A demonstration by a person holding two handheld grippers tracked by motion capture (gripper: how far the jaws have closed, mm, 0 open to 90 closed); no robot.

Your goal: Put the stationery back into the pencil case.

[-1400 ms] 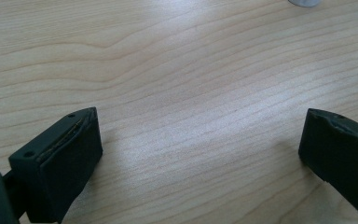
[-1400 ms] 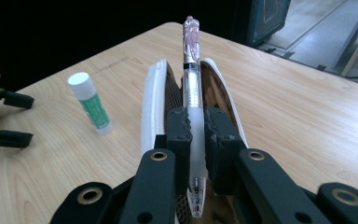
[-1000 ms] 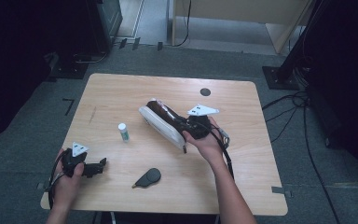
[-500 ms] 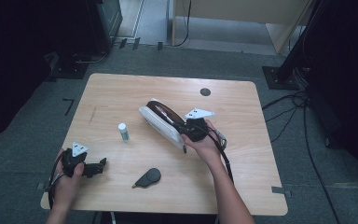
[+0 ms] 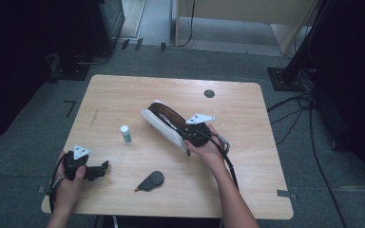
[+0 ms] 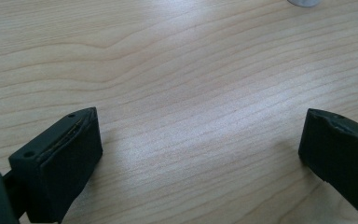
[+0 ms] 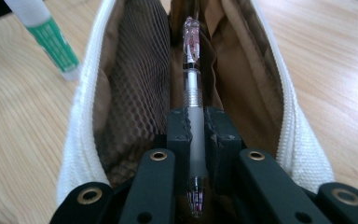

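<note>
A white pencil case point(image 5: 160, 124) with brown lining lies open at the table's middle. My right gripper point(image 5: 189, 137) is at its near end, shut on a clear pen point(image 7: 192, 79) with a grey grip. In the right gripper view the pen points into the open case point(image 7: 81, 140) between the zip edges, and my right gripper point(image 7: 196, 128) clamps its barrel. My left gripper point(image 5: 102, 168) rests low at the table's front left, open. In the left gripper view its jaws stand wide apart over bare wood, with my left gripper point(image 6: 200, 154) holding nothing.
A white glue stick point(image 5: 126, 134) with a green label point(image 7: 46, 39) stands left of the case. A dark teardrop-shaped object point(image 5: 151, 181) lies near the front edge. A round dark grommet point(image 5: 209, 93) sits at the back of the wooden table point(image 5: 119, 95).
My right gripper has sunk a little with the pen towards the open case. The left gripper has stayed where it was.
</note>
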